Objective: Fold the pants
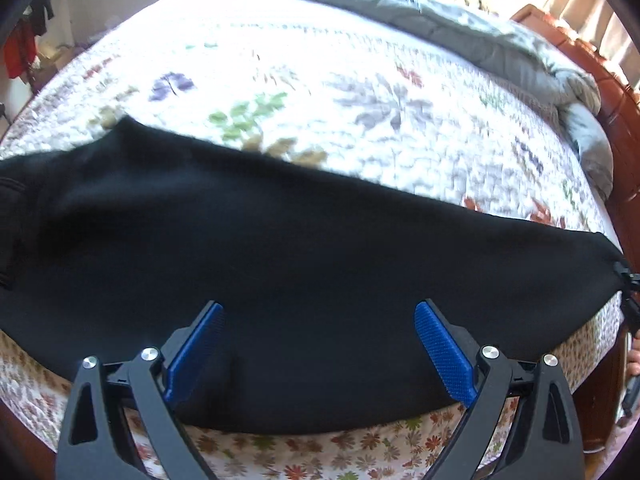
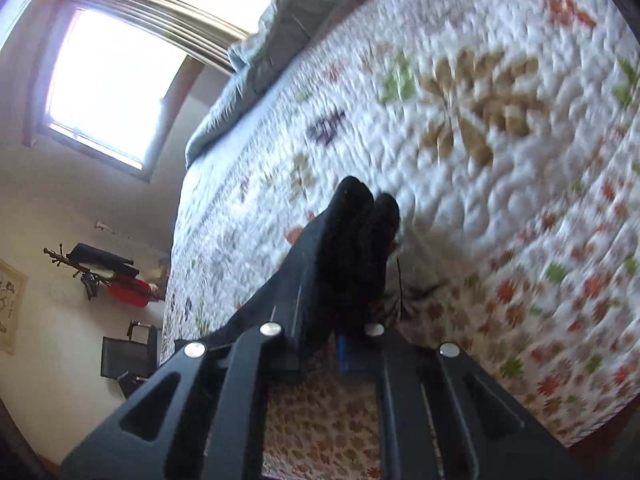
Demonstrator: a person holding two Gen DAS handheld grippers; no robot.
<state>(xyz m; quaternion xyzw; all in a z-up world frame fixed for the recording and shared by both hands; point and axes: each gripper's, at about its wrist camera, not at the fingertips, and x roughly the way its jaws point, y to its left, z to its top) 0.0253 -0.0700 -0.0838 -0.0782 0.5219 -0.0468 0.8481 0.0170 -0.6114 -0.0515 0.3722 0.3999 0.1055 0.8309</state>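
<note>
Black pants [image 1: 280,240] lie stretched across the near part of a floral quilt [image 1: 320,80] on a bed, one end at the far left and the other at the far right edge of the left wrist view. My left gripper [image 1: 320,308] hangs open over the pants' near edge, its blue pads [image 1: 440,352] wide apart and touching nothing. In the right wrist view my right gripper [image 2: 366,240] is shut on a bunched end of the pants [image 2: 352,248], and the black cloth wraps over and hides its fingertips. A thin thread dangles from that end.
A grey duvet [image 1: 480,28] is heaped along the far side of the bed. The wooden bed frame [image 1: 612,120] runs along the right. Beyond the bed are a bright window [image 2: 108,80], a coat rack with clothes [image 2: 104,272] and a dark chair [image 2: 128,356].
</note>
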